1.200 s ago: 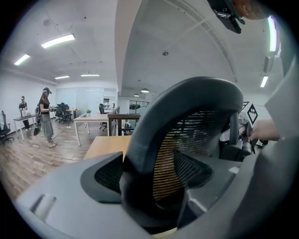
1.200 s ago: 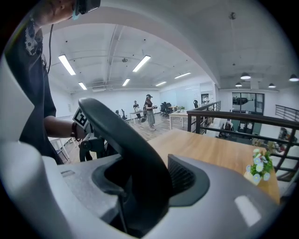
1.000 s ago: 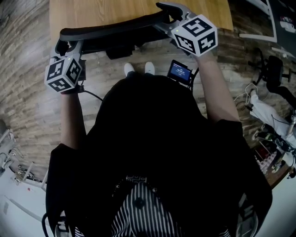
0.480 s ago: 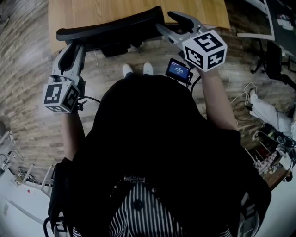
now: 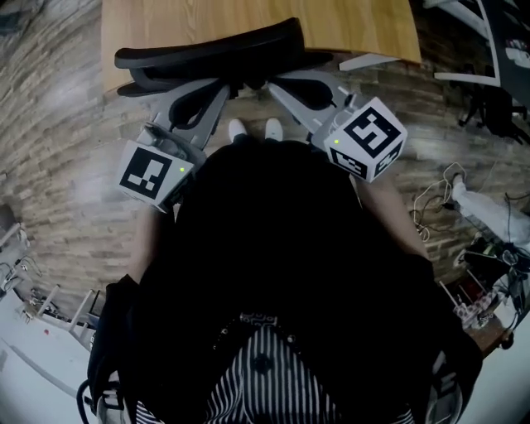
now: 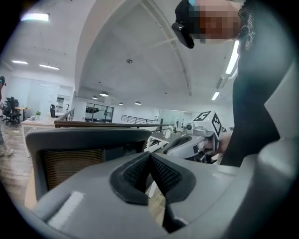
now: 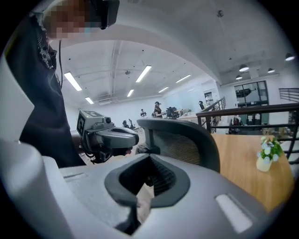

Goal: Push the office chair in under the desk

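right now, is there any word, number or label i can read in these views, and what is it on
No words or numbers can be read in any view.
Left marker cube: black and white square pattern, no letters.
Right marker cube: the same kind of pattern, no letters.
Pale print on the person's dark shirt: too blurred to read.

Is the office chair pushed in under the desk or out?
In: the office chair has its backrest at the edge of the desk, seat hidden beneath the top.
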The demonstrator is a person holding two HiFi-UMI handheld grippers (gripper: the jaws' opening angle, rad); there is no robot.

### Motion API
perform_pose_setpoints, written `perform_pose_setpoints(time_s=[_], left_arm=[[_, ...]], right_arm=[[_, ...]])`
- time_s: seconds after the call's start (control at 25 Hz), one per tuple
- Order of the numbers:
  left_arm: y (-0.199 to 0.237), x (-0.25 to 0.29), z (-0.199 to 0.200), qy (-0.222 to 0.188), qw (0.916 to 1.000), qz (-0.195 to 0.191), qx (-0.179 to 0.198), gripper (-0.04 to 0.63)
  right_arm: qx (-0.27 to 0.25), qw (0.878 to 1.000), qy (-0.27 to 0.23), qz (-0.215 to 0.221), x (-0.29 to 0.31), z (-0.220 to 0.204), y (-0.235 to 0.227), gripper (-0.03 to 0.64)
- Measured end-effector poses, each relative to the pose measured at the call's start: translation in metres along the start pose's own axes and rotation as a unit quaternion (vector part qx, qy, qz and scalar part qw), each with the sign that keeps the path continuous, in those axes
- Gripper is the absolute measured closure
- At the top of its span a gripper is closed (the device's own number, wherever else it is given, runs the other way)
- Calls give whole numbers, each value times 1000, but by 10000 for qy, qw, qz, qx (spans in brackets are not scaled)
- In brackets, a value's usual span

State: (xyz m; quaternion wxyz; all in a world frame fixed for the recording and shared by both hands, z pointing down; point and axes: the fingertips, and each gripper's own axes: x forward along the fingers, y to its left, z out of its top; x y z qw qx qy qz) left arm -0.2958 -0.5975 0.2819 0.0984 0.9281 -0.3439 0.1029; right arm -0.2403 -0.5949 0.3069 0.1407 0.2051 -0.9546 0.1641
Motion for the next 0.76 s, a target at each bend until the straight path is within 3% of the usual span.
perform_pose_setpoints(time_s=[0.2, 0.44, 0.76], left_arm=[[-17, 6, -7, 129, 9989, -304, 347, 592], [-4, 3, -12, 181, 9993, -47, 310, 592], [-4, -1, -18, 235, 9982, -240, 489, 592]], right_arm=[[-161, 9994, 46, 318, 6, -2, 18, 617], [-426, 9982, -36, 410, 11, 5, 25, 617], [-503, 9978, 38, 430, 26, 7, 29, 617]])
